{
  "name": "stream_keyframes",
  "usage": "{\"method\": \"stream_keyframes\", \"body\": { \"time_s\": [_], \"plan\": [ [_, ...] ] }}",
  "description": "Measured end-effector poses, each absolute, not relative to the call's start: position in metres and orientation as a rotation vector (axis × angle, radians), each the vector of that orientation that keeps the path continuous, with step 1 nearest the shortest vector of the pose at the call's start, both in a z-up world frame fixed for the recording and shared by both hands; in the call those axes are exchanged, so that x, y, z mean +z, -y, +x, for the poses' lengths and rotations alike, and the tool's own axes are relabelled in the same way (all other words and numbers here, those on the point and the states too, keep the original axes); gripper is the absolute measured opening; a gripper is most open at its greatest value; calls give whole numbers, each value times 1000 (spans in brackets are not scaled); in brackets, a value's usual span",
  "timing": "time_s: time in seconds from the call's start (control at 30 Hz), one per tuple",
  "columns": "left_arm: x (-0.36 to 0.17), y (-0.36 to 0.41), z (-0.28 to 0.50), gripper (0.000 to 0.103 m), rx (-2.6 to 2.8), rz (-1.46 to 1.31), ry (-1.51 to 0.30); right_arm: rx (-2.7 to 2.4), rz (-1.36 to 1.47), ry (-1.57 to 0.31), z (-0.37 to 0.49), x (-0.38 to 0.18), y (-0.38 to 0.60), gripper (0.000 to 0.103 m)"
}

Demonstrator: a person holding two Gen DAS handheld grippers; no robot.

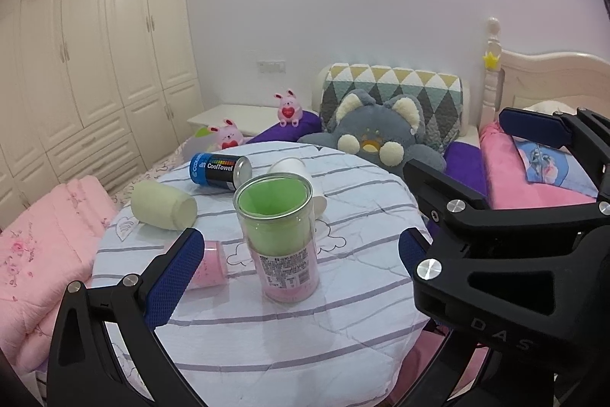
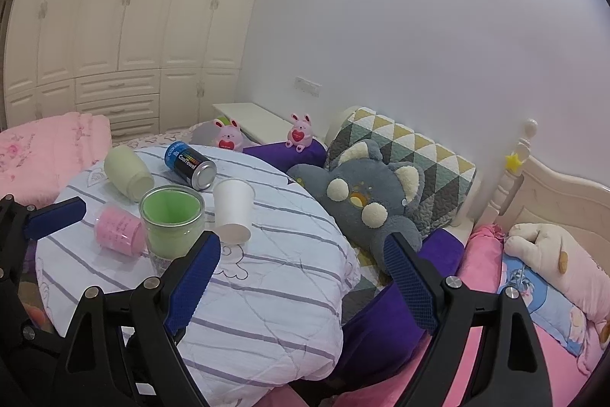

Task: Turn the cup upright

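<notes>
A white paper cup [image 2: 232, 212] stands upside down on the striped quilt-covered round table [image 2: 267, 292]; in the left wrist view it [image 1: 301, 184] is mostly hidden behind the clear green-lined tumbler [image 1: 280, 235], which stands upright. My left gripper [image 1: 301, 254] is open, its jaws wide on either side of the tumbler without touching it. My right gripper [image 2: 305, 254] is open and empty, near the table's right edge, short of the cup. The right gripper also shows at the right in the left wrist view [image 1: 476, 212].
A pale green cup [image 1: 164, 205], a pink cup [image 1: 209, 269] and a CoolTowel can [image 1: 221, 172] lie on their sides on the table. A grey plush cat [image 2: 362, 193], pillows, pink bedding [image 1: 45, 254] and two pink bunnies surround it. A wardrobe [image 2: 114, 25] stands behind.
</notes>
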State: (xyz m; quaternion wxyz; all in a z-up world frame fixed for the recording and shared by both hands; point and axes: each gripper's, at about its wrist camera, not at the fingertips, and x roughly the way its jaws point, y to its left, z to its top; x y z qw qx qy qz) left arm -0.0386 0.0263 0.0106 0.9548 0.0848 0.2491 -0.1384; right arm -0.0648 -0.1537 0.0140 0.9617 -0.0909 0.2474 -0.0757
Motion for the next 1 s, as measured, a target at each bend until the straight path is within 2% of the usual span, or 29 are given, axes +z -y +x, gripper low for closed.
{"method": "stream_keyframes", "body": {
  "time_s": [1.0],
  "plan": [
    [15, -35, -52, 103, -259, 166, -489, -121, -192, -489, -74, 15, 146, 89]
  ]
}}
